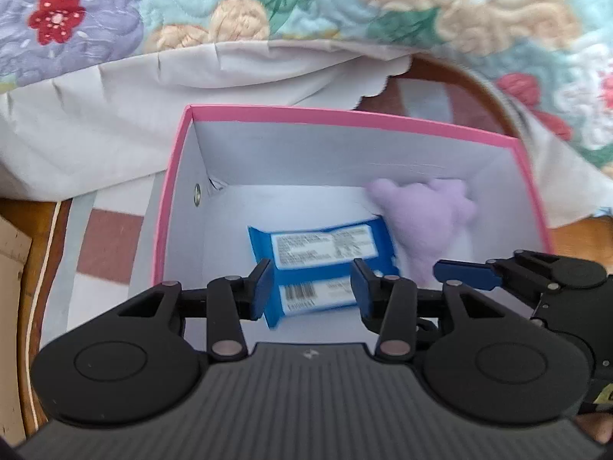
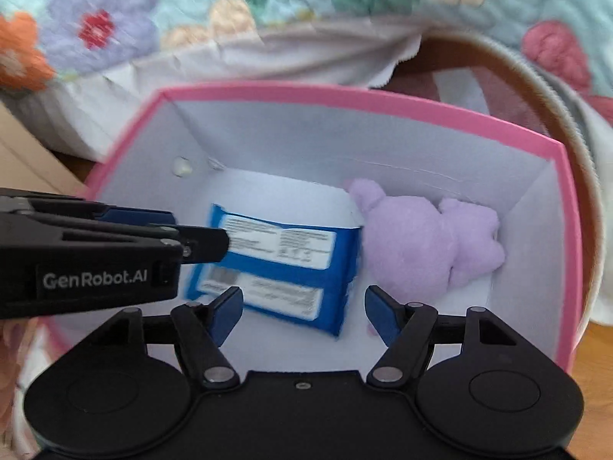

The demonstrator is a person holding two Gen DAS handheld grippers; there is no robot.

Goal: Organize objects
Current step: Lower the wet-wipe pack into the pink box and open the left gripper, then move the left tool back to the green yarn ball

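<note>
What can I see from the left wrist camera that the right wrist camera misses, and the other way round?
Only the left wrist view shows the red flower on the quilt and the left gripper from behind, jaws apart over the packet. Only the right wrist view shows the GenRobot.AI lettering on the left gripper's side and the orange flower. Both show the pink box, blue packet and purple plush toy inside.
</note>
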